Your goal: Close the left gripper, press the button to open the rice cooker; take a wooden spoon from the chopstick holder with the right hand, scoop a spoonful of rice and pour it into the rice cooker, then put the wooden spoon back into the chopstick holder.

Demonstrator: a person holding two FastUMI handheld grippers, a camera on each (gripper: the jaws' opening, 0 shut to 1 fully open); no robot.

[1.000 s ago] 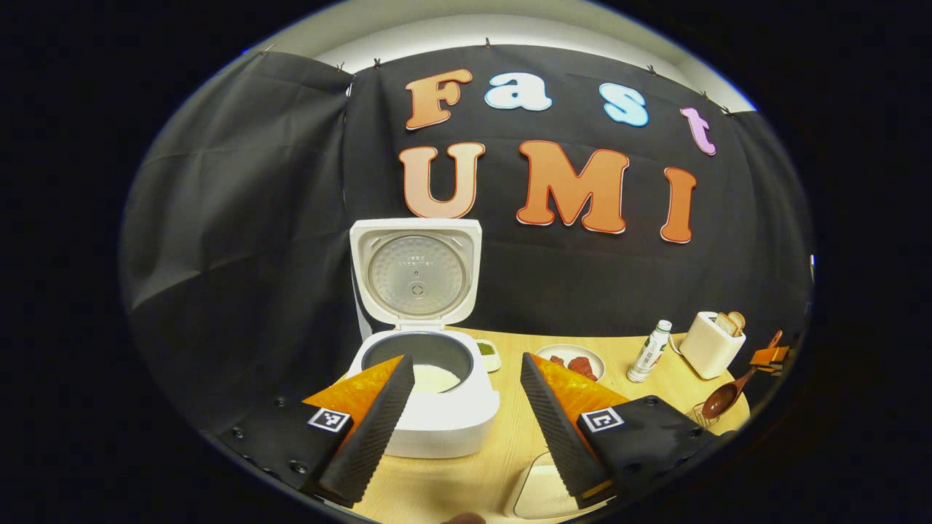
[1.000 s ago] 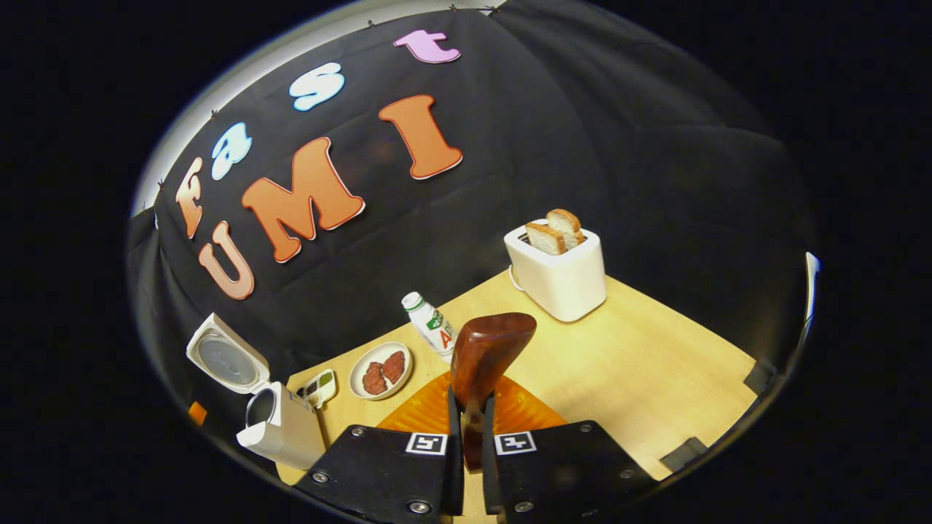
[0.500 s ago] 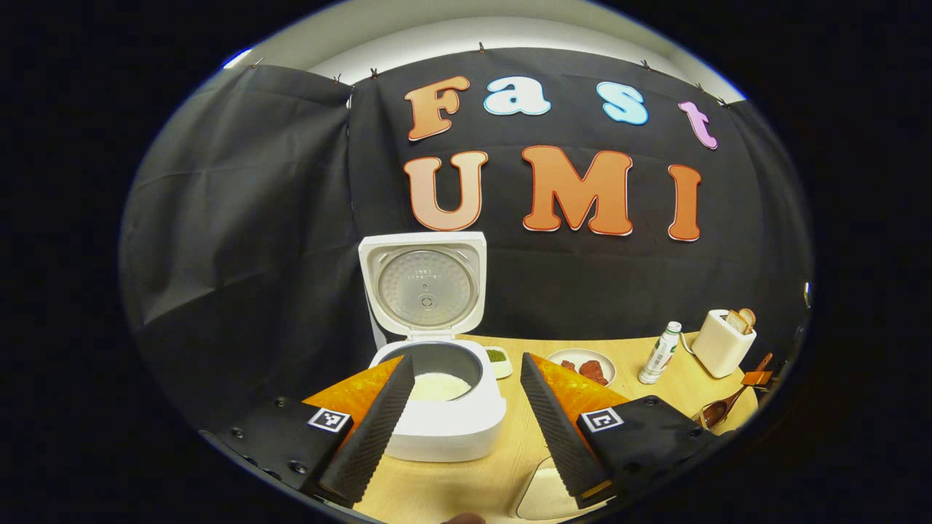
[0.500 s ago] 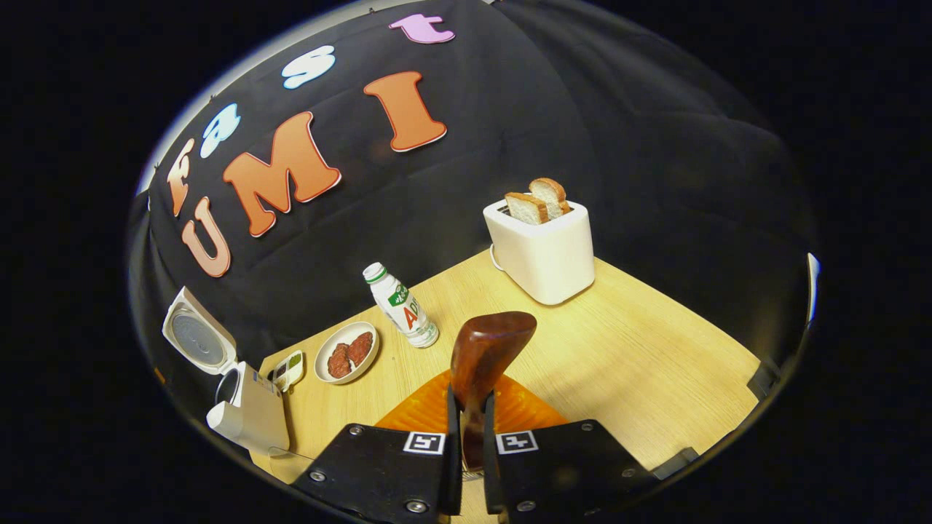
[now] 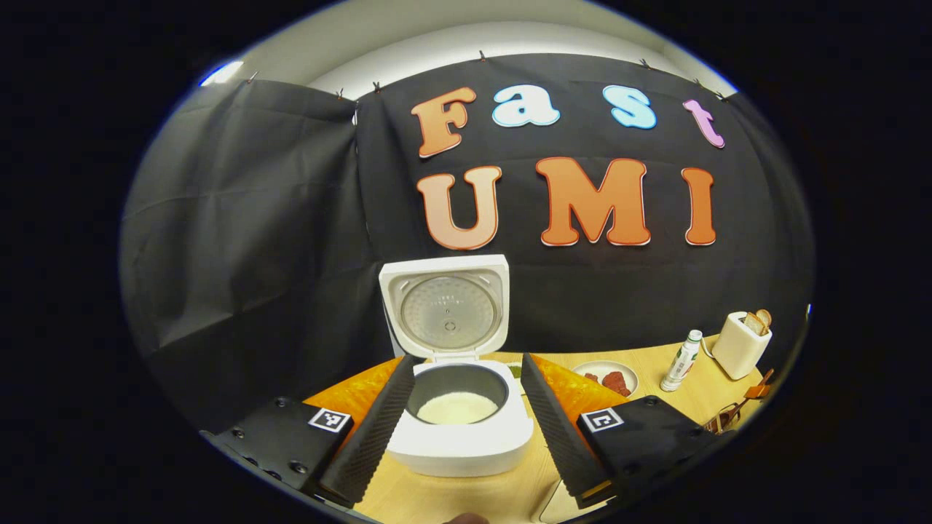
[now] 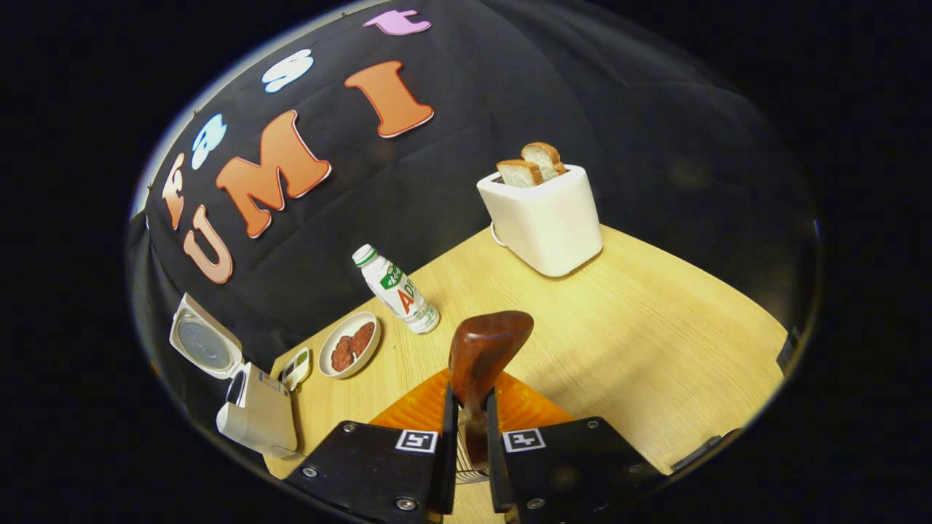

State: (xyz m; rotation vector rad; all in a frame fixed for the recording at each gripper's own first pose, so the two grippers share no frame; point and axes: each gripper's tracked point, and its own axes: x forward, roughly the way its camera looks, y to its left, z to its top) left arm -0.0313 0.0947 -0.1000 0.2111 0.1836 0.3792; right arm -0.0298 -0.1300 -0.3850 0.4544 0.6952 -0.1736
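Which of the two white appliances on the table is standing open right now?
The rice cooker: its lid is flipped up at the back, with white rice visible in the pot. The toaster has no lid, just two bread slices sticking out of its top.

the rice cooker (image 5: pixel 466 437) looks like smooth white plastic, its raised lid (image 5: pixel 445 307) lined with dull grey metal. beside it, the table (image 6: pixel 655 335) is pale matt wood grain. the wooden spoon (image 6: pixel 482 356) shines dark and glossy; the toaster (image 6: pixel 542 215) is smooth, satin white.
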